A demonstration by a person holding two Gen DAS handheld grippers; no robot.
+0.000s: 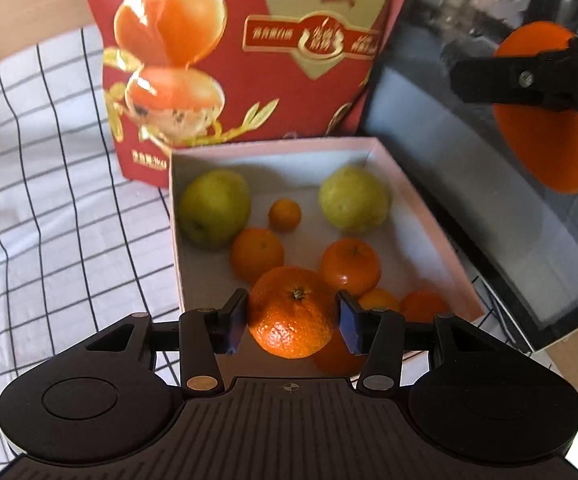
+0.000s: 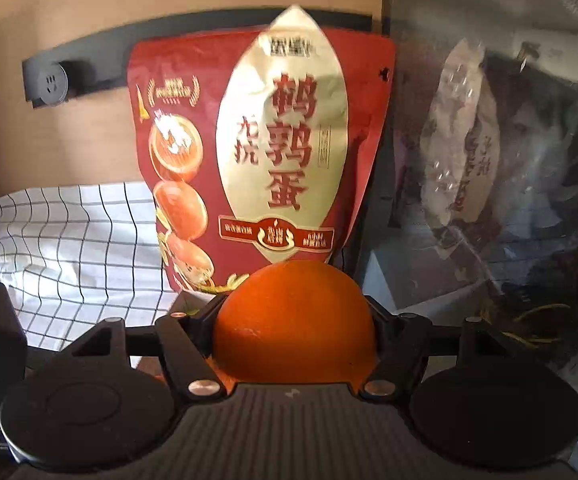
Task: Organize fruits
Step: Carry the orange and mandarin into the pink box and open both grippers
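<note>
Your left claw (image 1: pixel 292 320) tilts steeply down over the pink box (image 1: pixel 429 216), both pads clamped on a mandarin (image 1: pixel 292 312) held above the fruit lying inside. Your right claw (image 2: pixel 295 320) points more level toward the red snack pouch (image 2: pixel 265 152), clamped on a large orange (image 2: pixel 293 320), raised beside the dark screen (image 1: pixel 469 200).

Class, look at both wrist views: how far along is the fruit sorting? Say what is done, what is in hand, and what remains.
Done: the white box already holds two green fruits and several small oranges. In hand: the left tool grips a mandarin above the box; the right tool grips a large orange. Left: both held fruits still need setting down; where they belong cannot be told.
</note>
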